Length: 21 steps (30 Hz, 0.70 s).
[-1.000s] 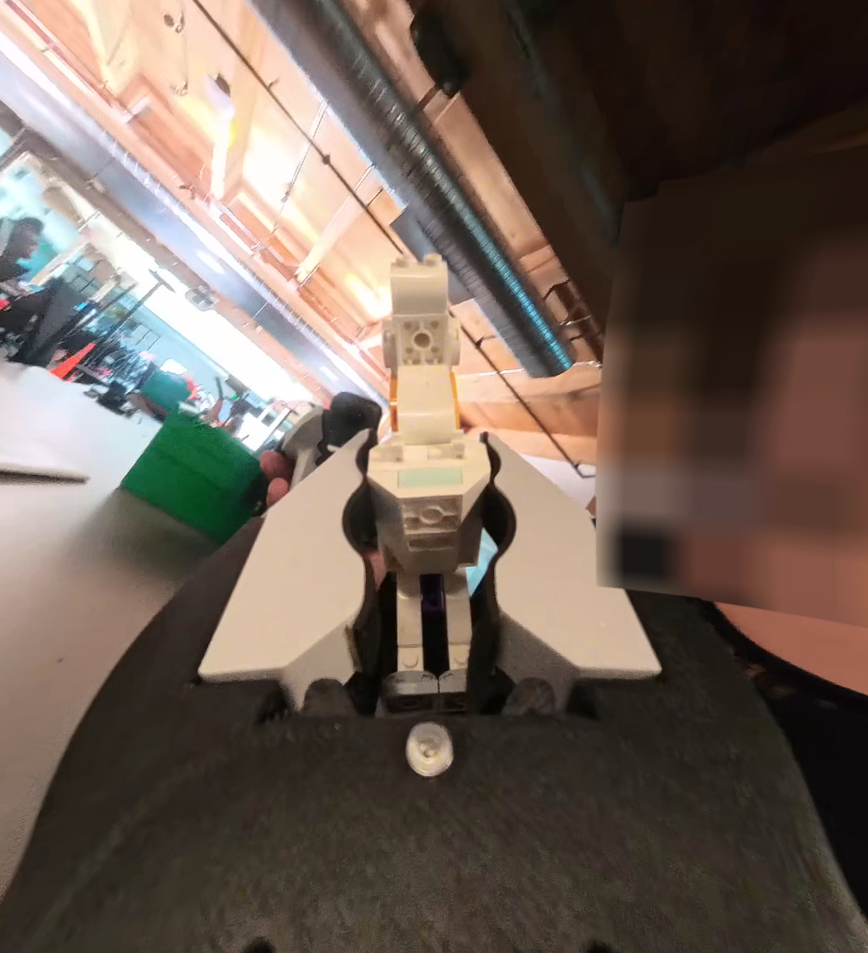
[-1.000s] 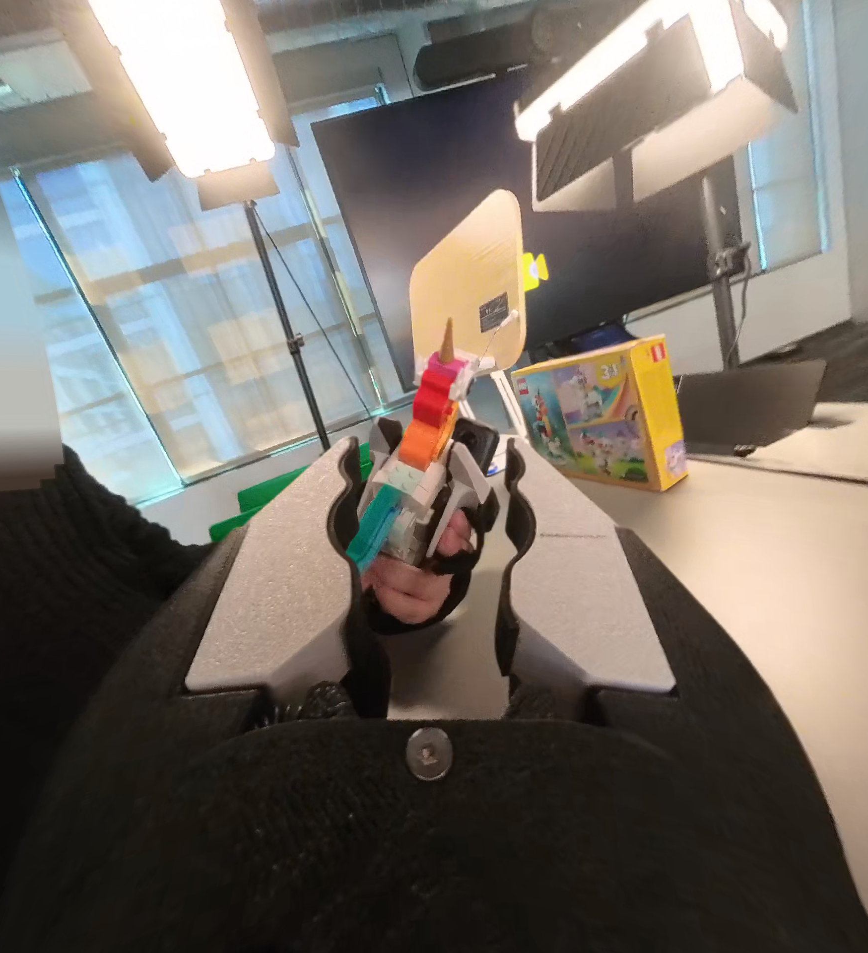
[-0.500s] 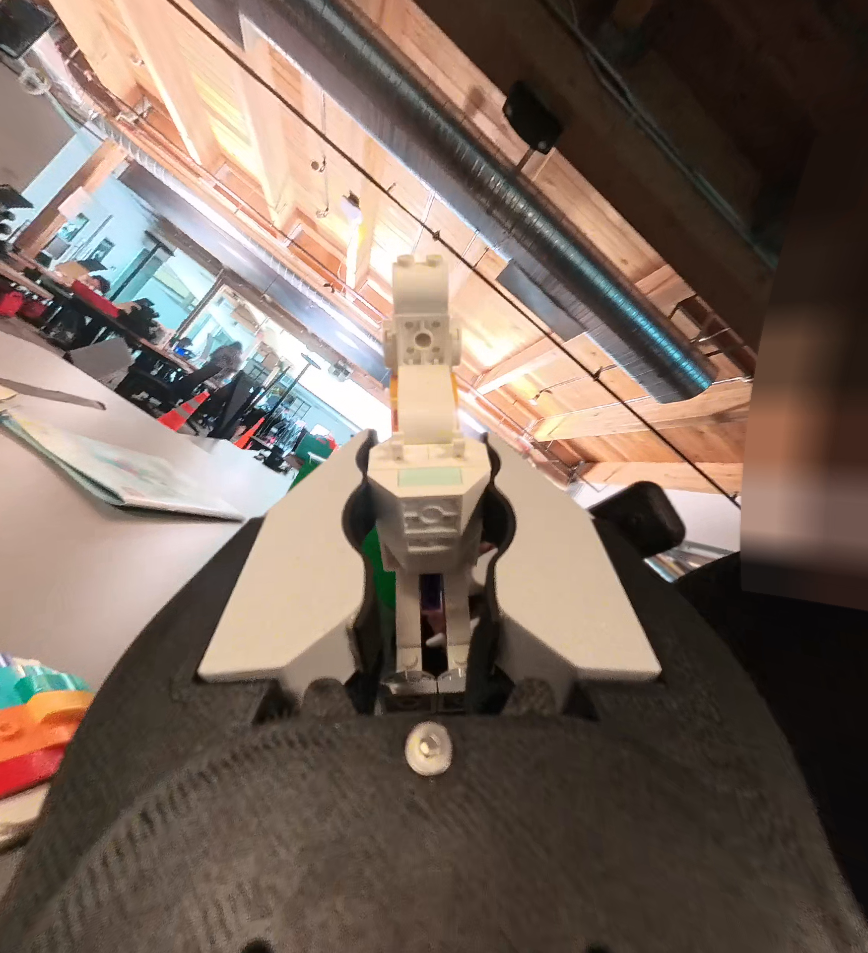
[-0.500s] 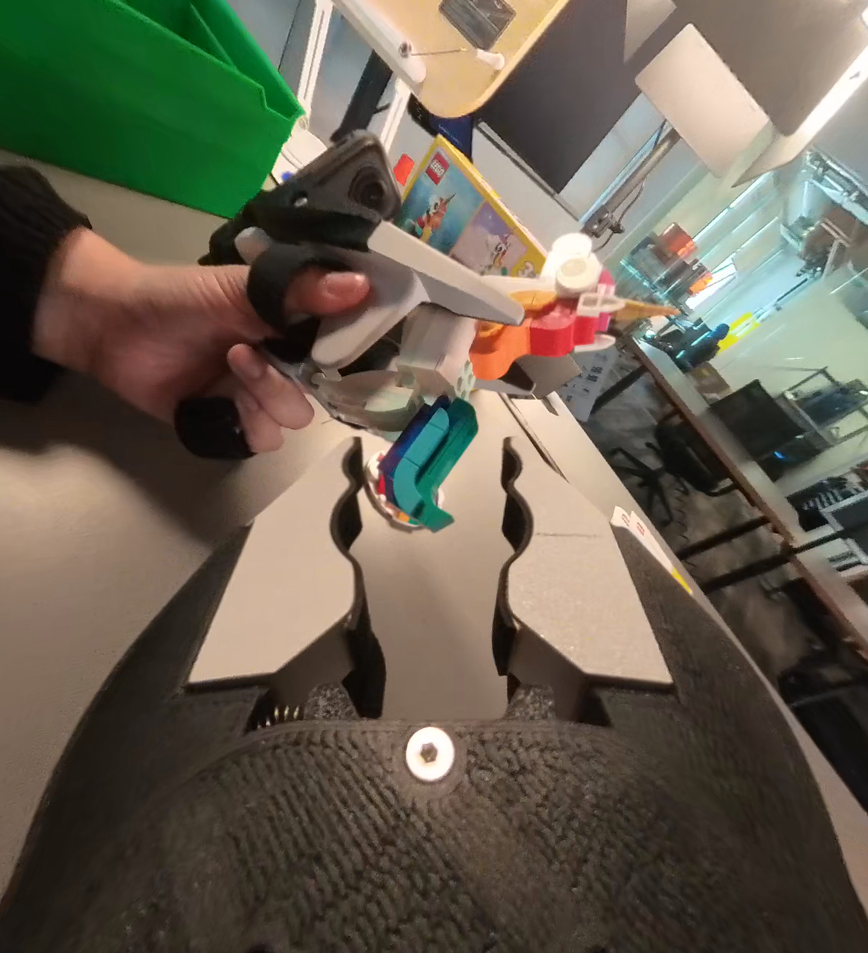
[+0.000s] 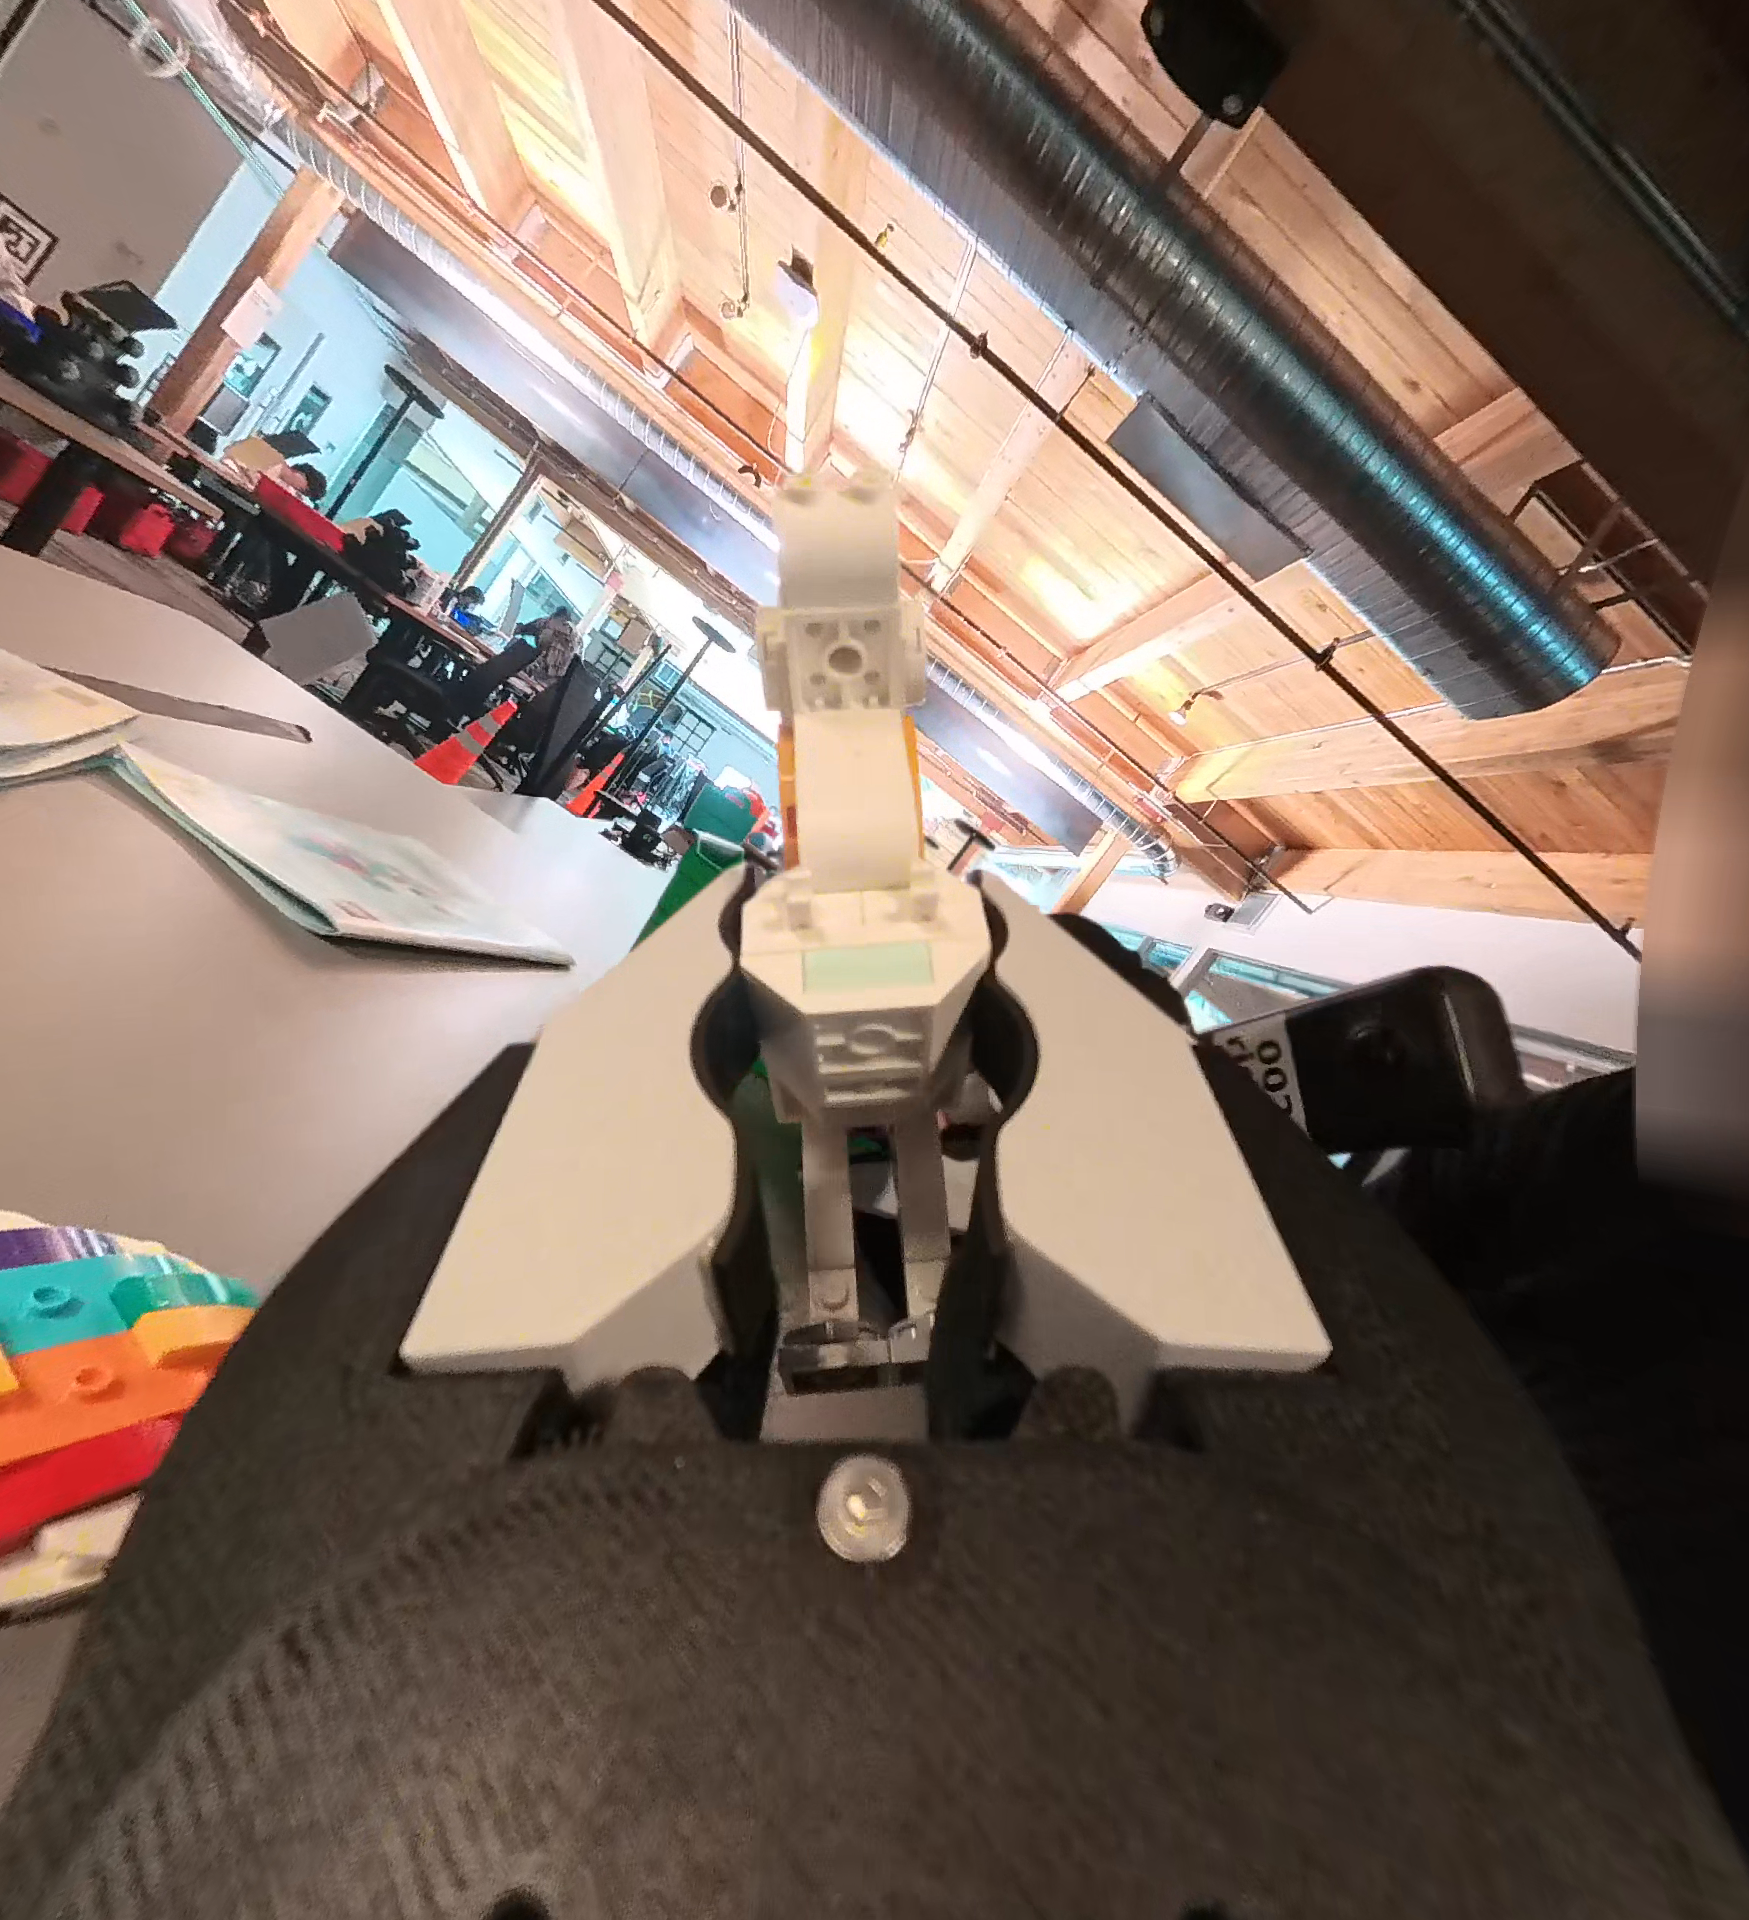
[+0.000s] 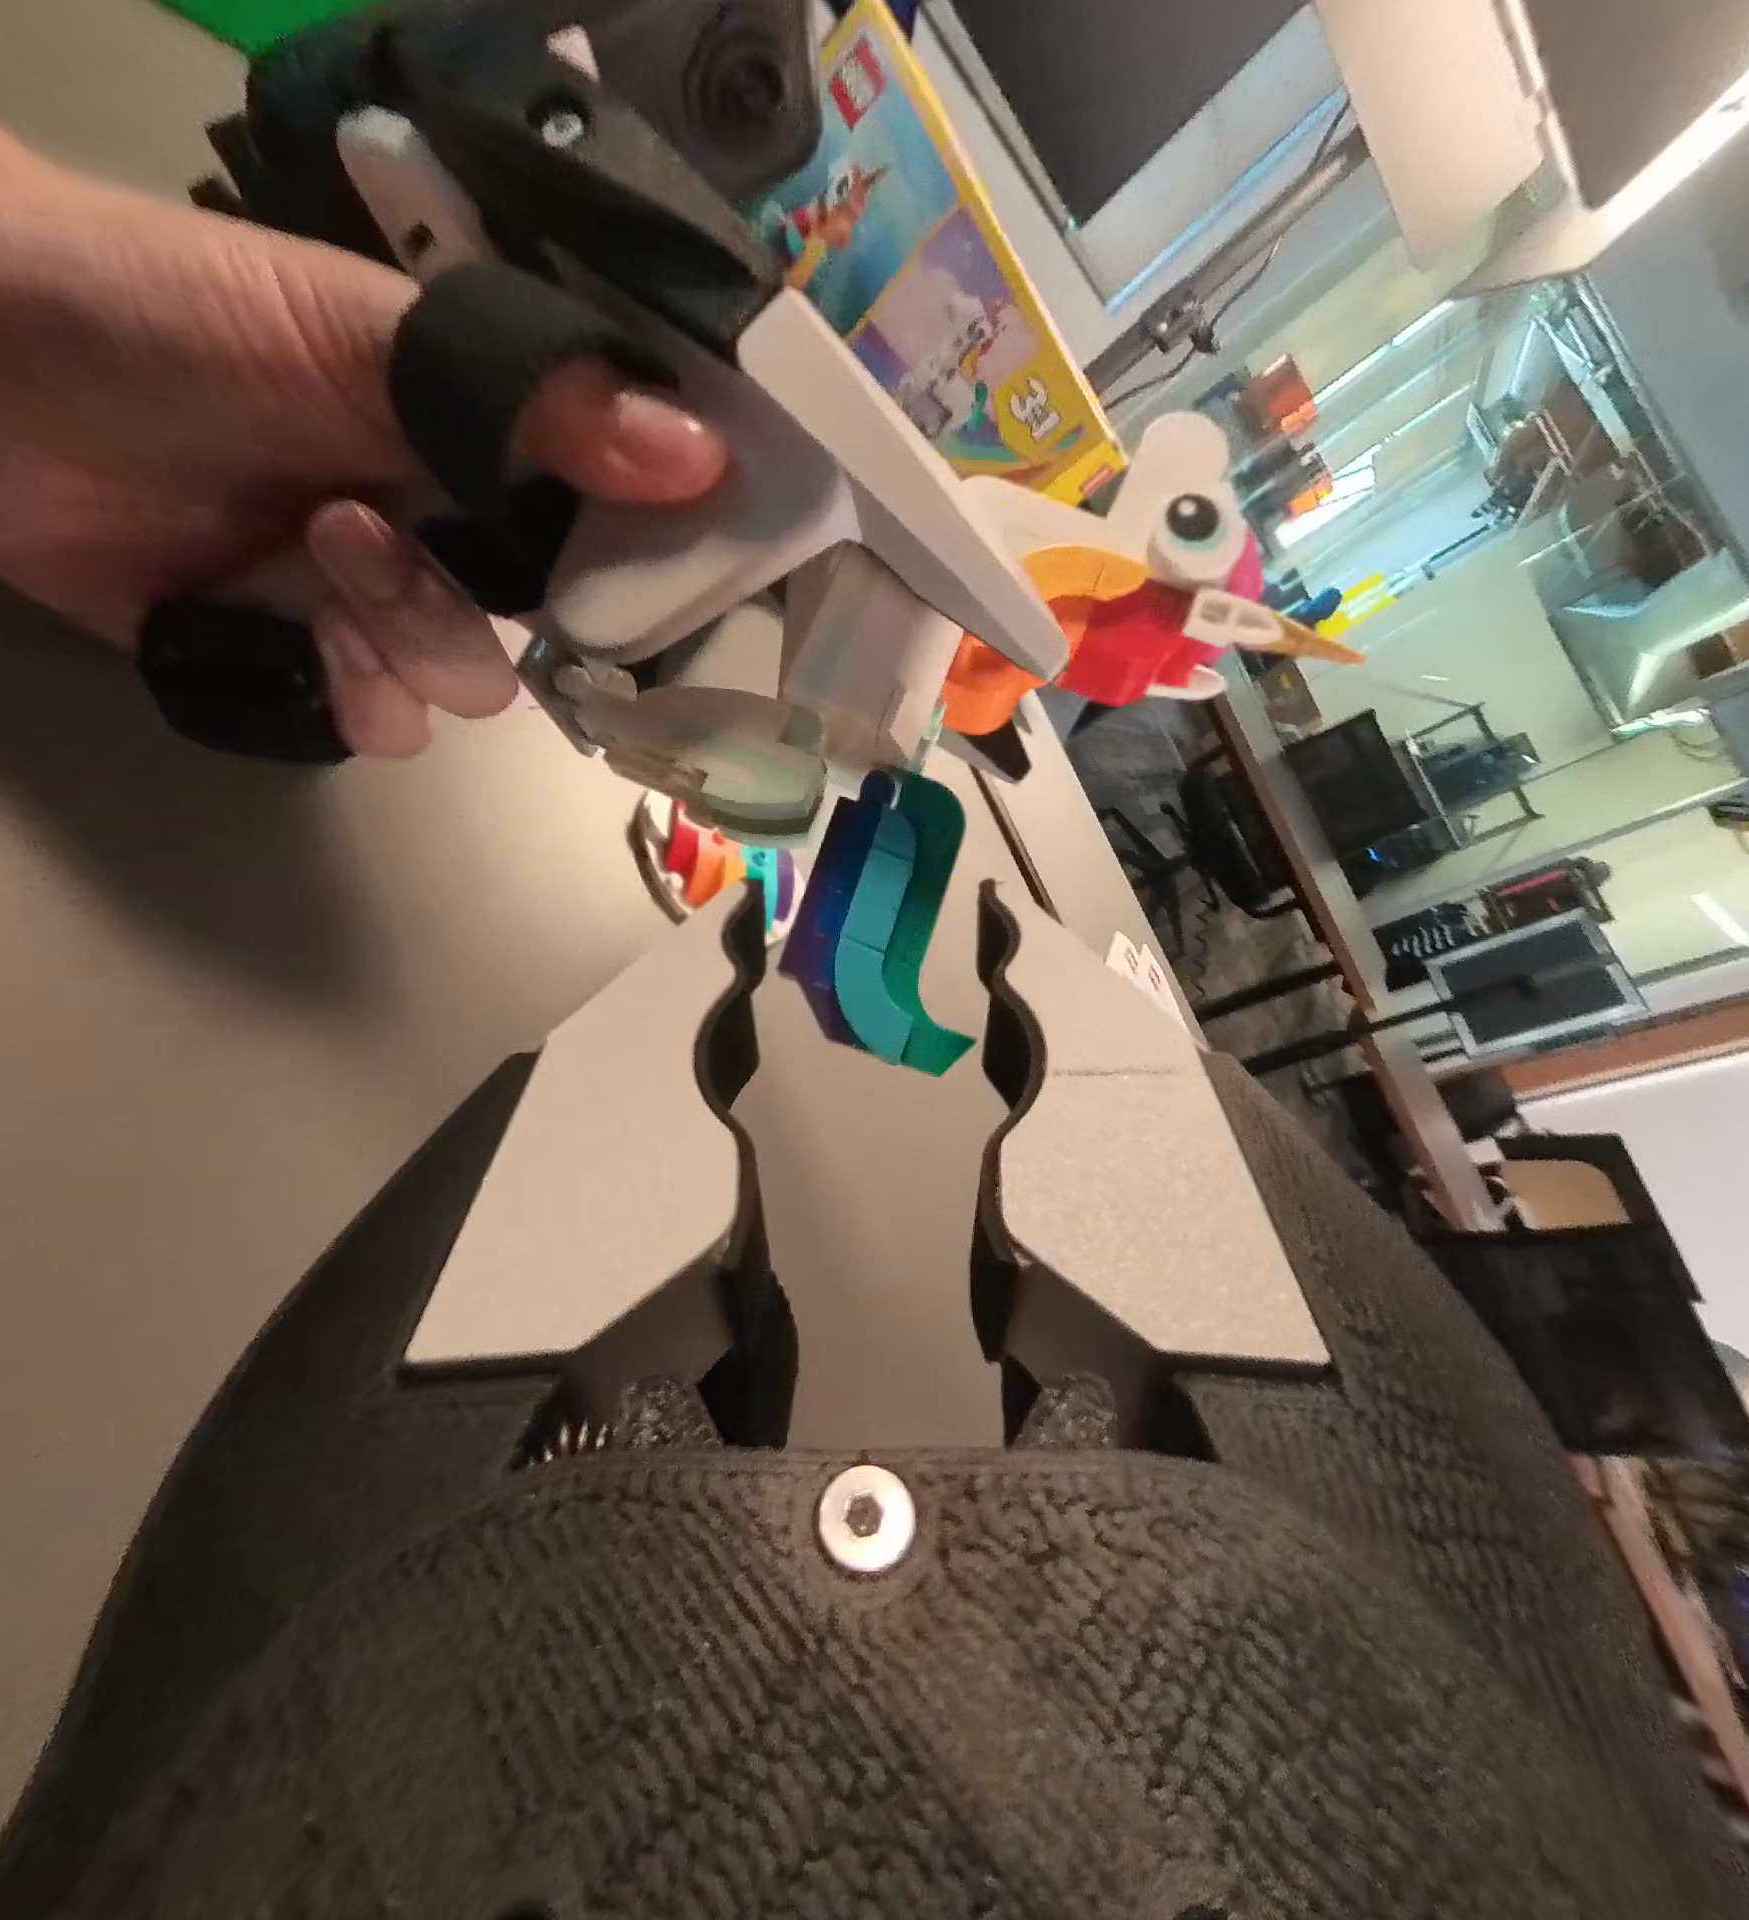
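Note:
My left gripper [image 5: 862, 896] is shut on the body of a white brick unicorn [image 5: 865, 997], whose neck and head stick up past the fingertips. In the right wrist view a hand holds that gripper, one finger [image 6: 880, 488] over the unicorn [image 6: 849, 644], which points right with a red and orange mane and a gold horn. My right gripper [image 6: 868, 904] is open just below it. The unicorn's teal, blue and purple tail [image 6: 880, 956] hangs between the fingertips without being clamped.
A brick rainbow [image 5: 49, 1382] lies on the grey table [image 5: 122, 1039] to the left, also seen behind the tail [image 6: 714, 862]. Open booklets [image 5: 350, 862] lie farther back. A yellow toy box [image 6: 932, 281] stands behind the hand. The table edge runs at the right.
My right gripper has closed in on the unicorn, so the tail now hangs between its open fingertips. The left gripper has turned with the unicorn still held; the rainbow has come into its view.

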Tool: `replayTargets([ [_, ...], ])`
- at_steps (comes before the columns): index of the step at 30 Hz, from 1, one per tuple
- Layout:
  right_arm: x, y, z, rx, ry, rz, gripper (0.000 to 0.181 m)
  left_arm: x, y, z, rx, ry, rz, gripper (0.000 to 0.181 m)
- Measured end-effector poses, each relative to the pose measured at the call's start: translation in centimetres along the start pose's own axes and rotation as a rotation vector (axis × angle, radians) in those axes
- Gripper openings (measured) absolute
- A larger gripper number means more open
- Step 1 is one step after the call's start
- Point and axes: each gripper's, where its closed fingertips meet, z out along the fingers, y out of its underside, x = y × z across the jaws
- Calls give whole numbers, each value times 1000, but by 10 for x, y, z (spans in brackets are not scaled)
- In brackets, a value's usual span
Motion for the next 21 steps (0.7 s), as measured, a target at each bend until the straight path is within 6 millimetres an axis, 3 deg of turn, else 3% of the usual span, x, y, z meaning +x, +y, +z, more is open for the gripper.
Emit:
replayTargets([
  [1, 0, 2, 1, -16, 6, -11, 38, 0, 2, 1, -12, 0, 3, 38],
  [5, -4, 5, 3, -46, -11, -6, 32, 3, 13, 7, -79, -10, 56, 38],
  [14, 10, 17, 1, -97, 62, 24, 23, -3, 25, 7, -150, -89, 139, 39],
  [18, 11, 17, 1, -102, 84, -7, 23, -8, 33, 8, -204, -116, 128, 48],
  [21, 11, 20, 3, -117, 90, -22, 23, -10, 35, 7, -222, -127, 128, 39],
])
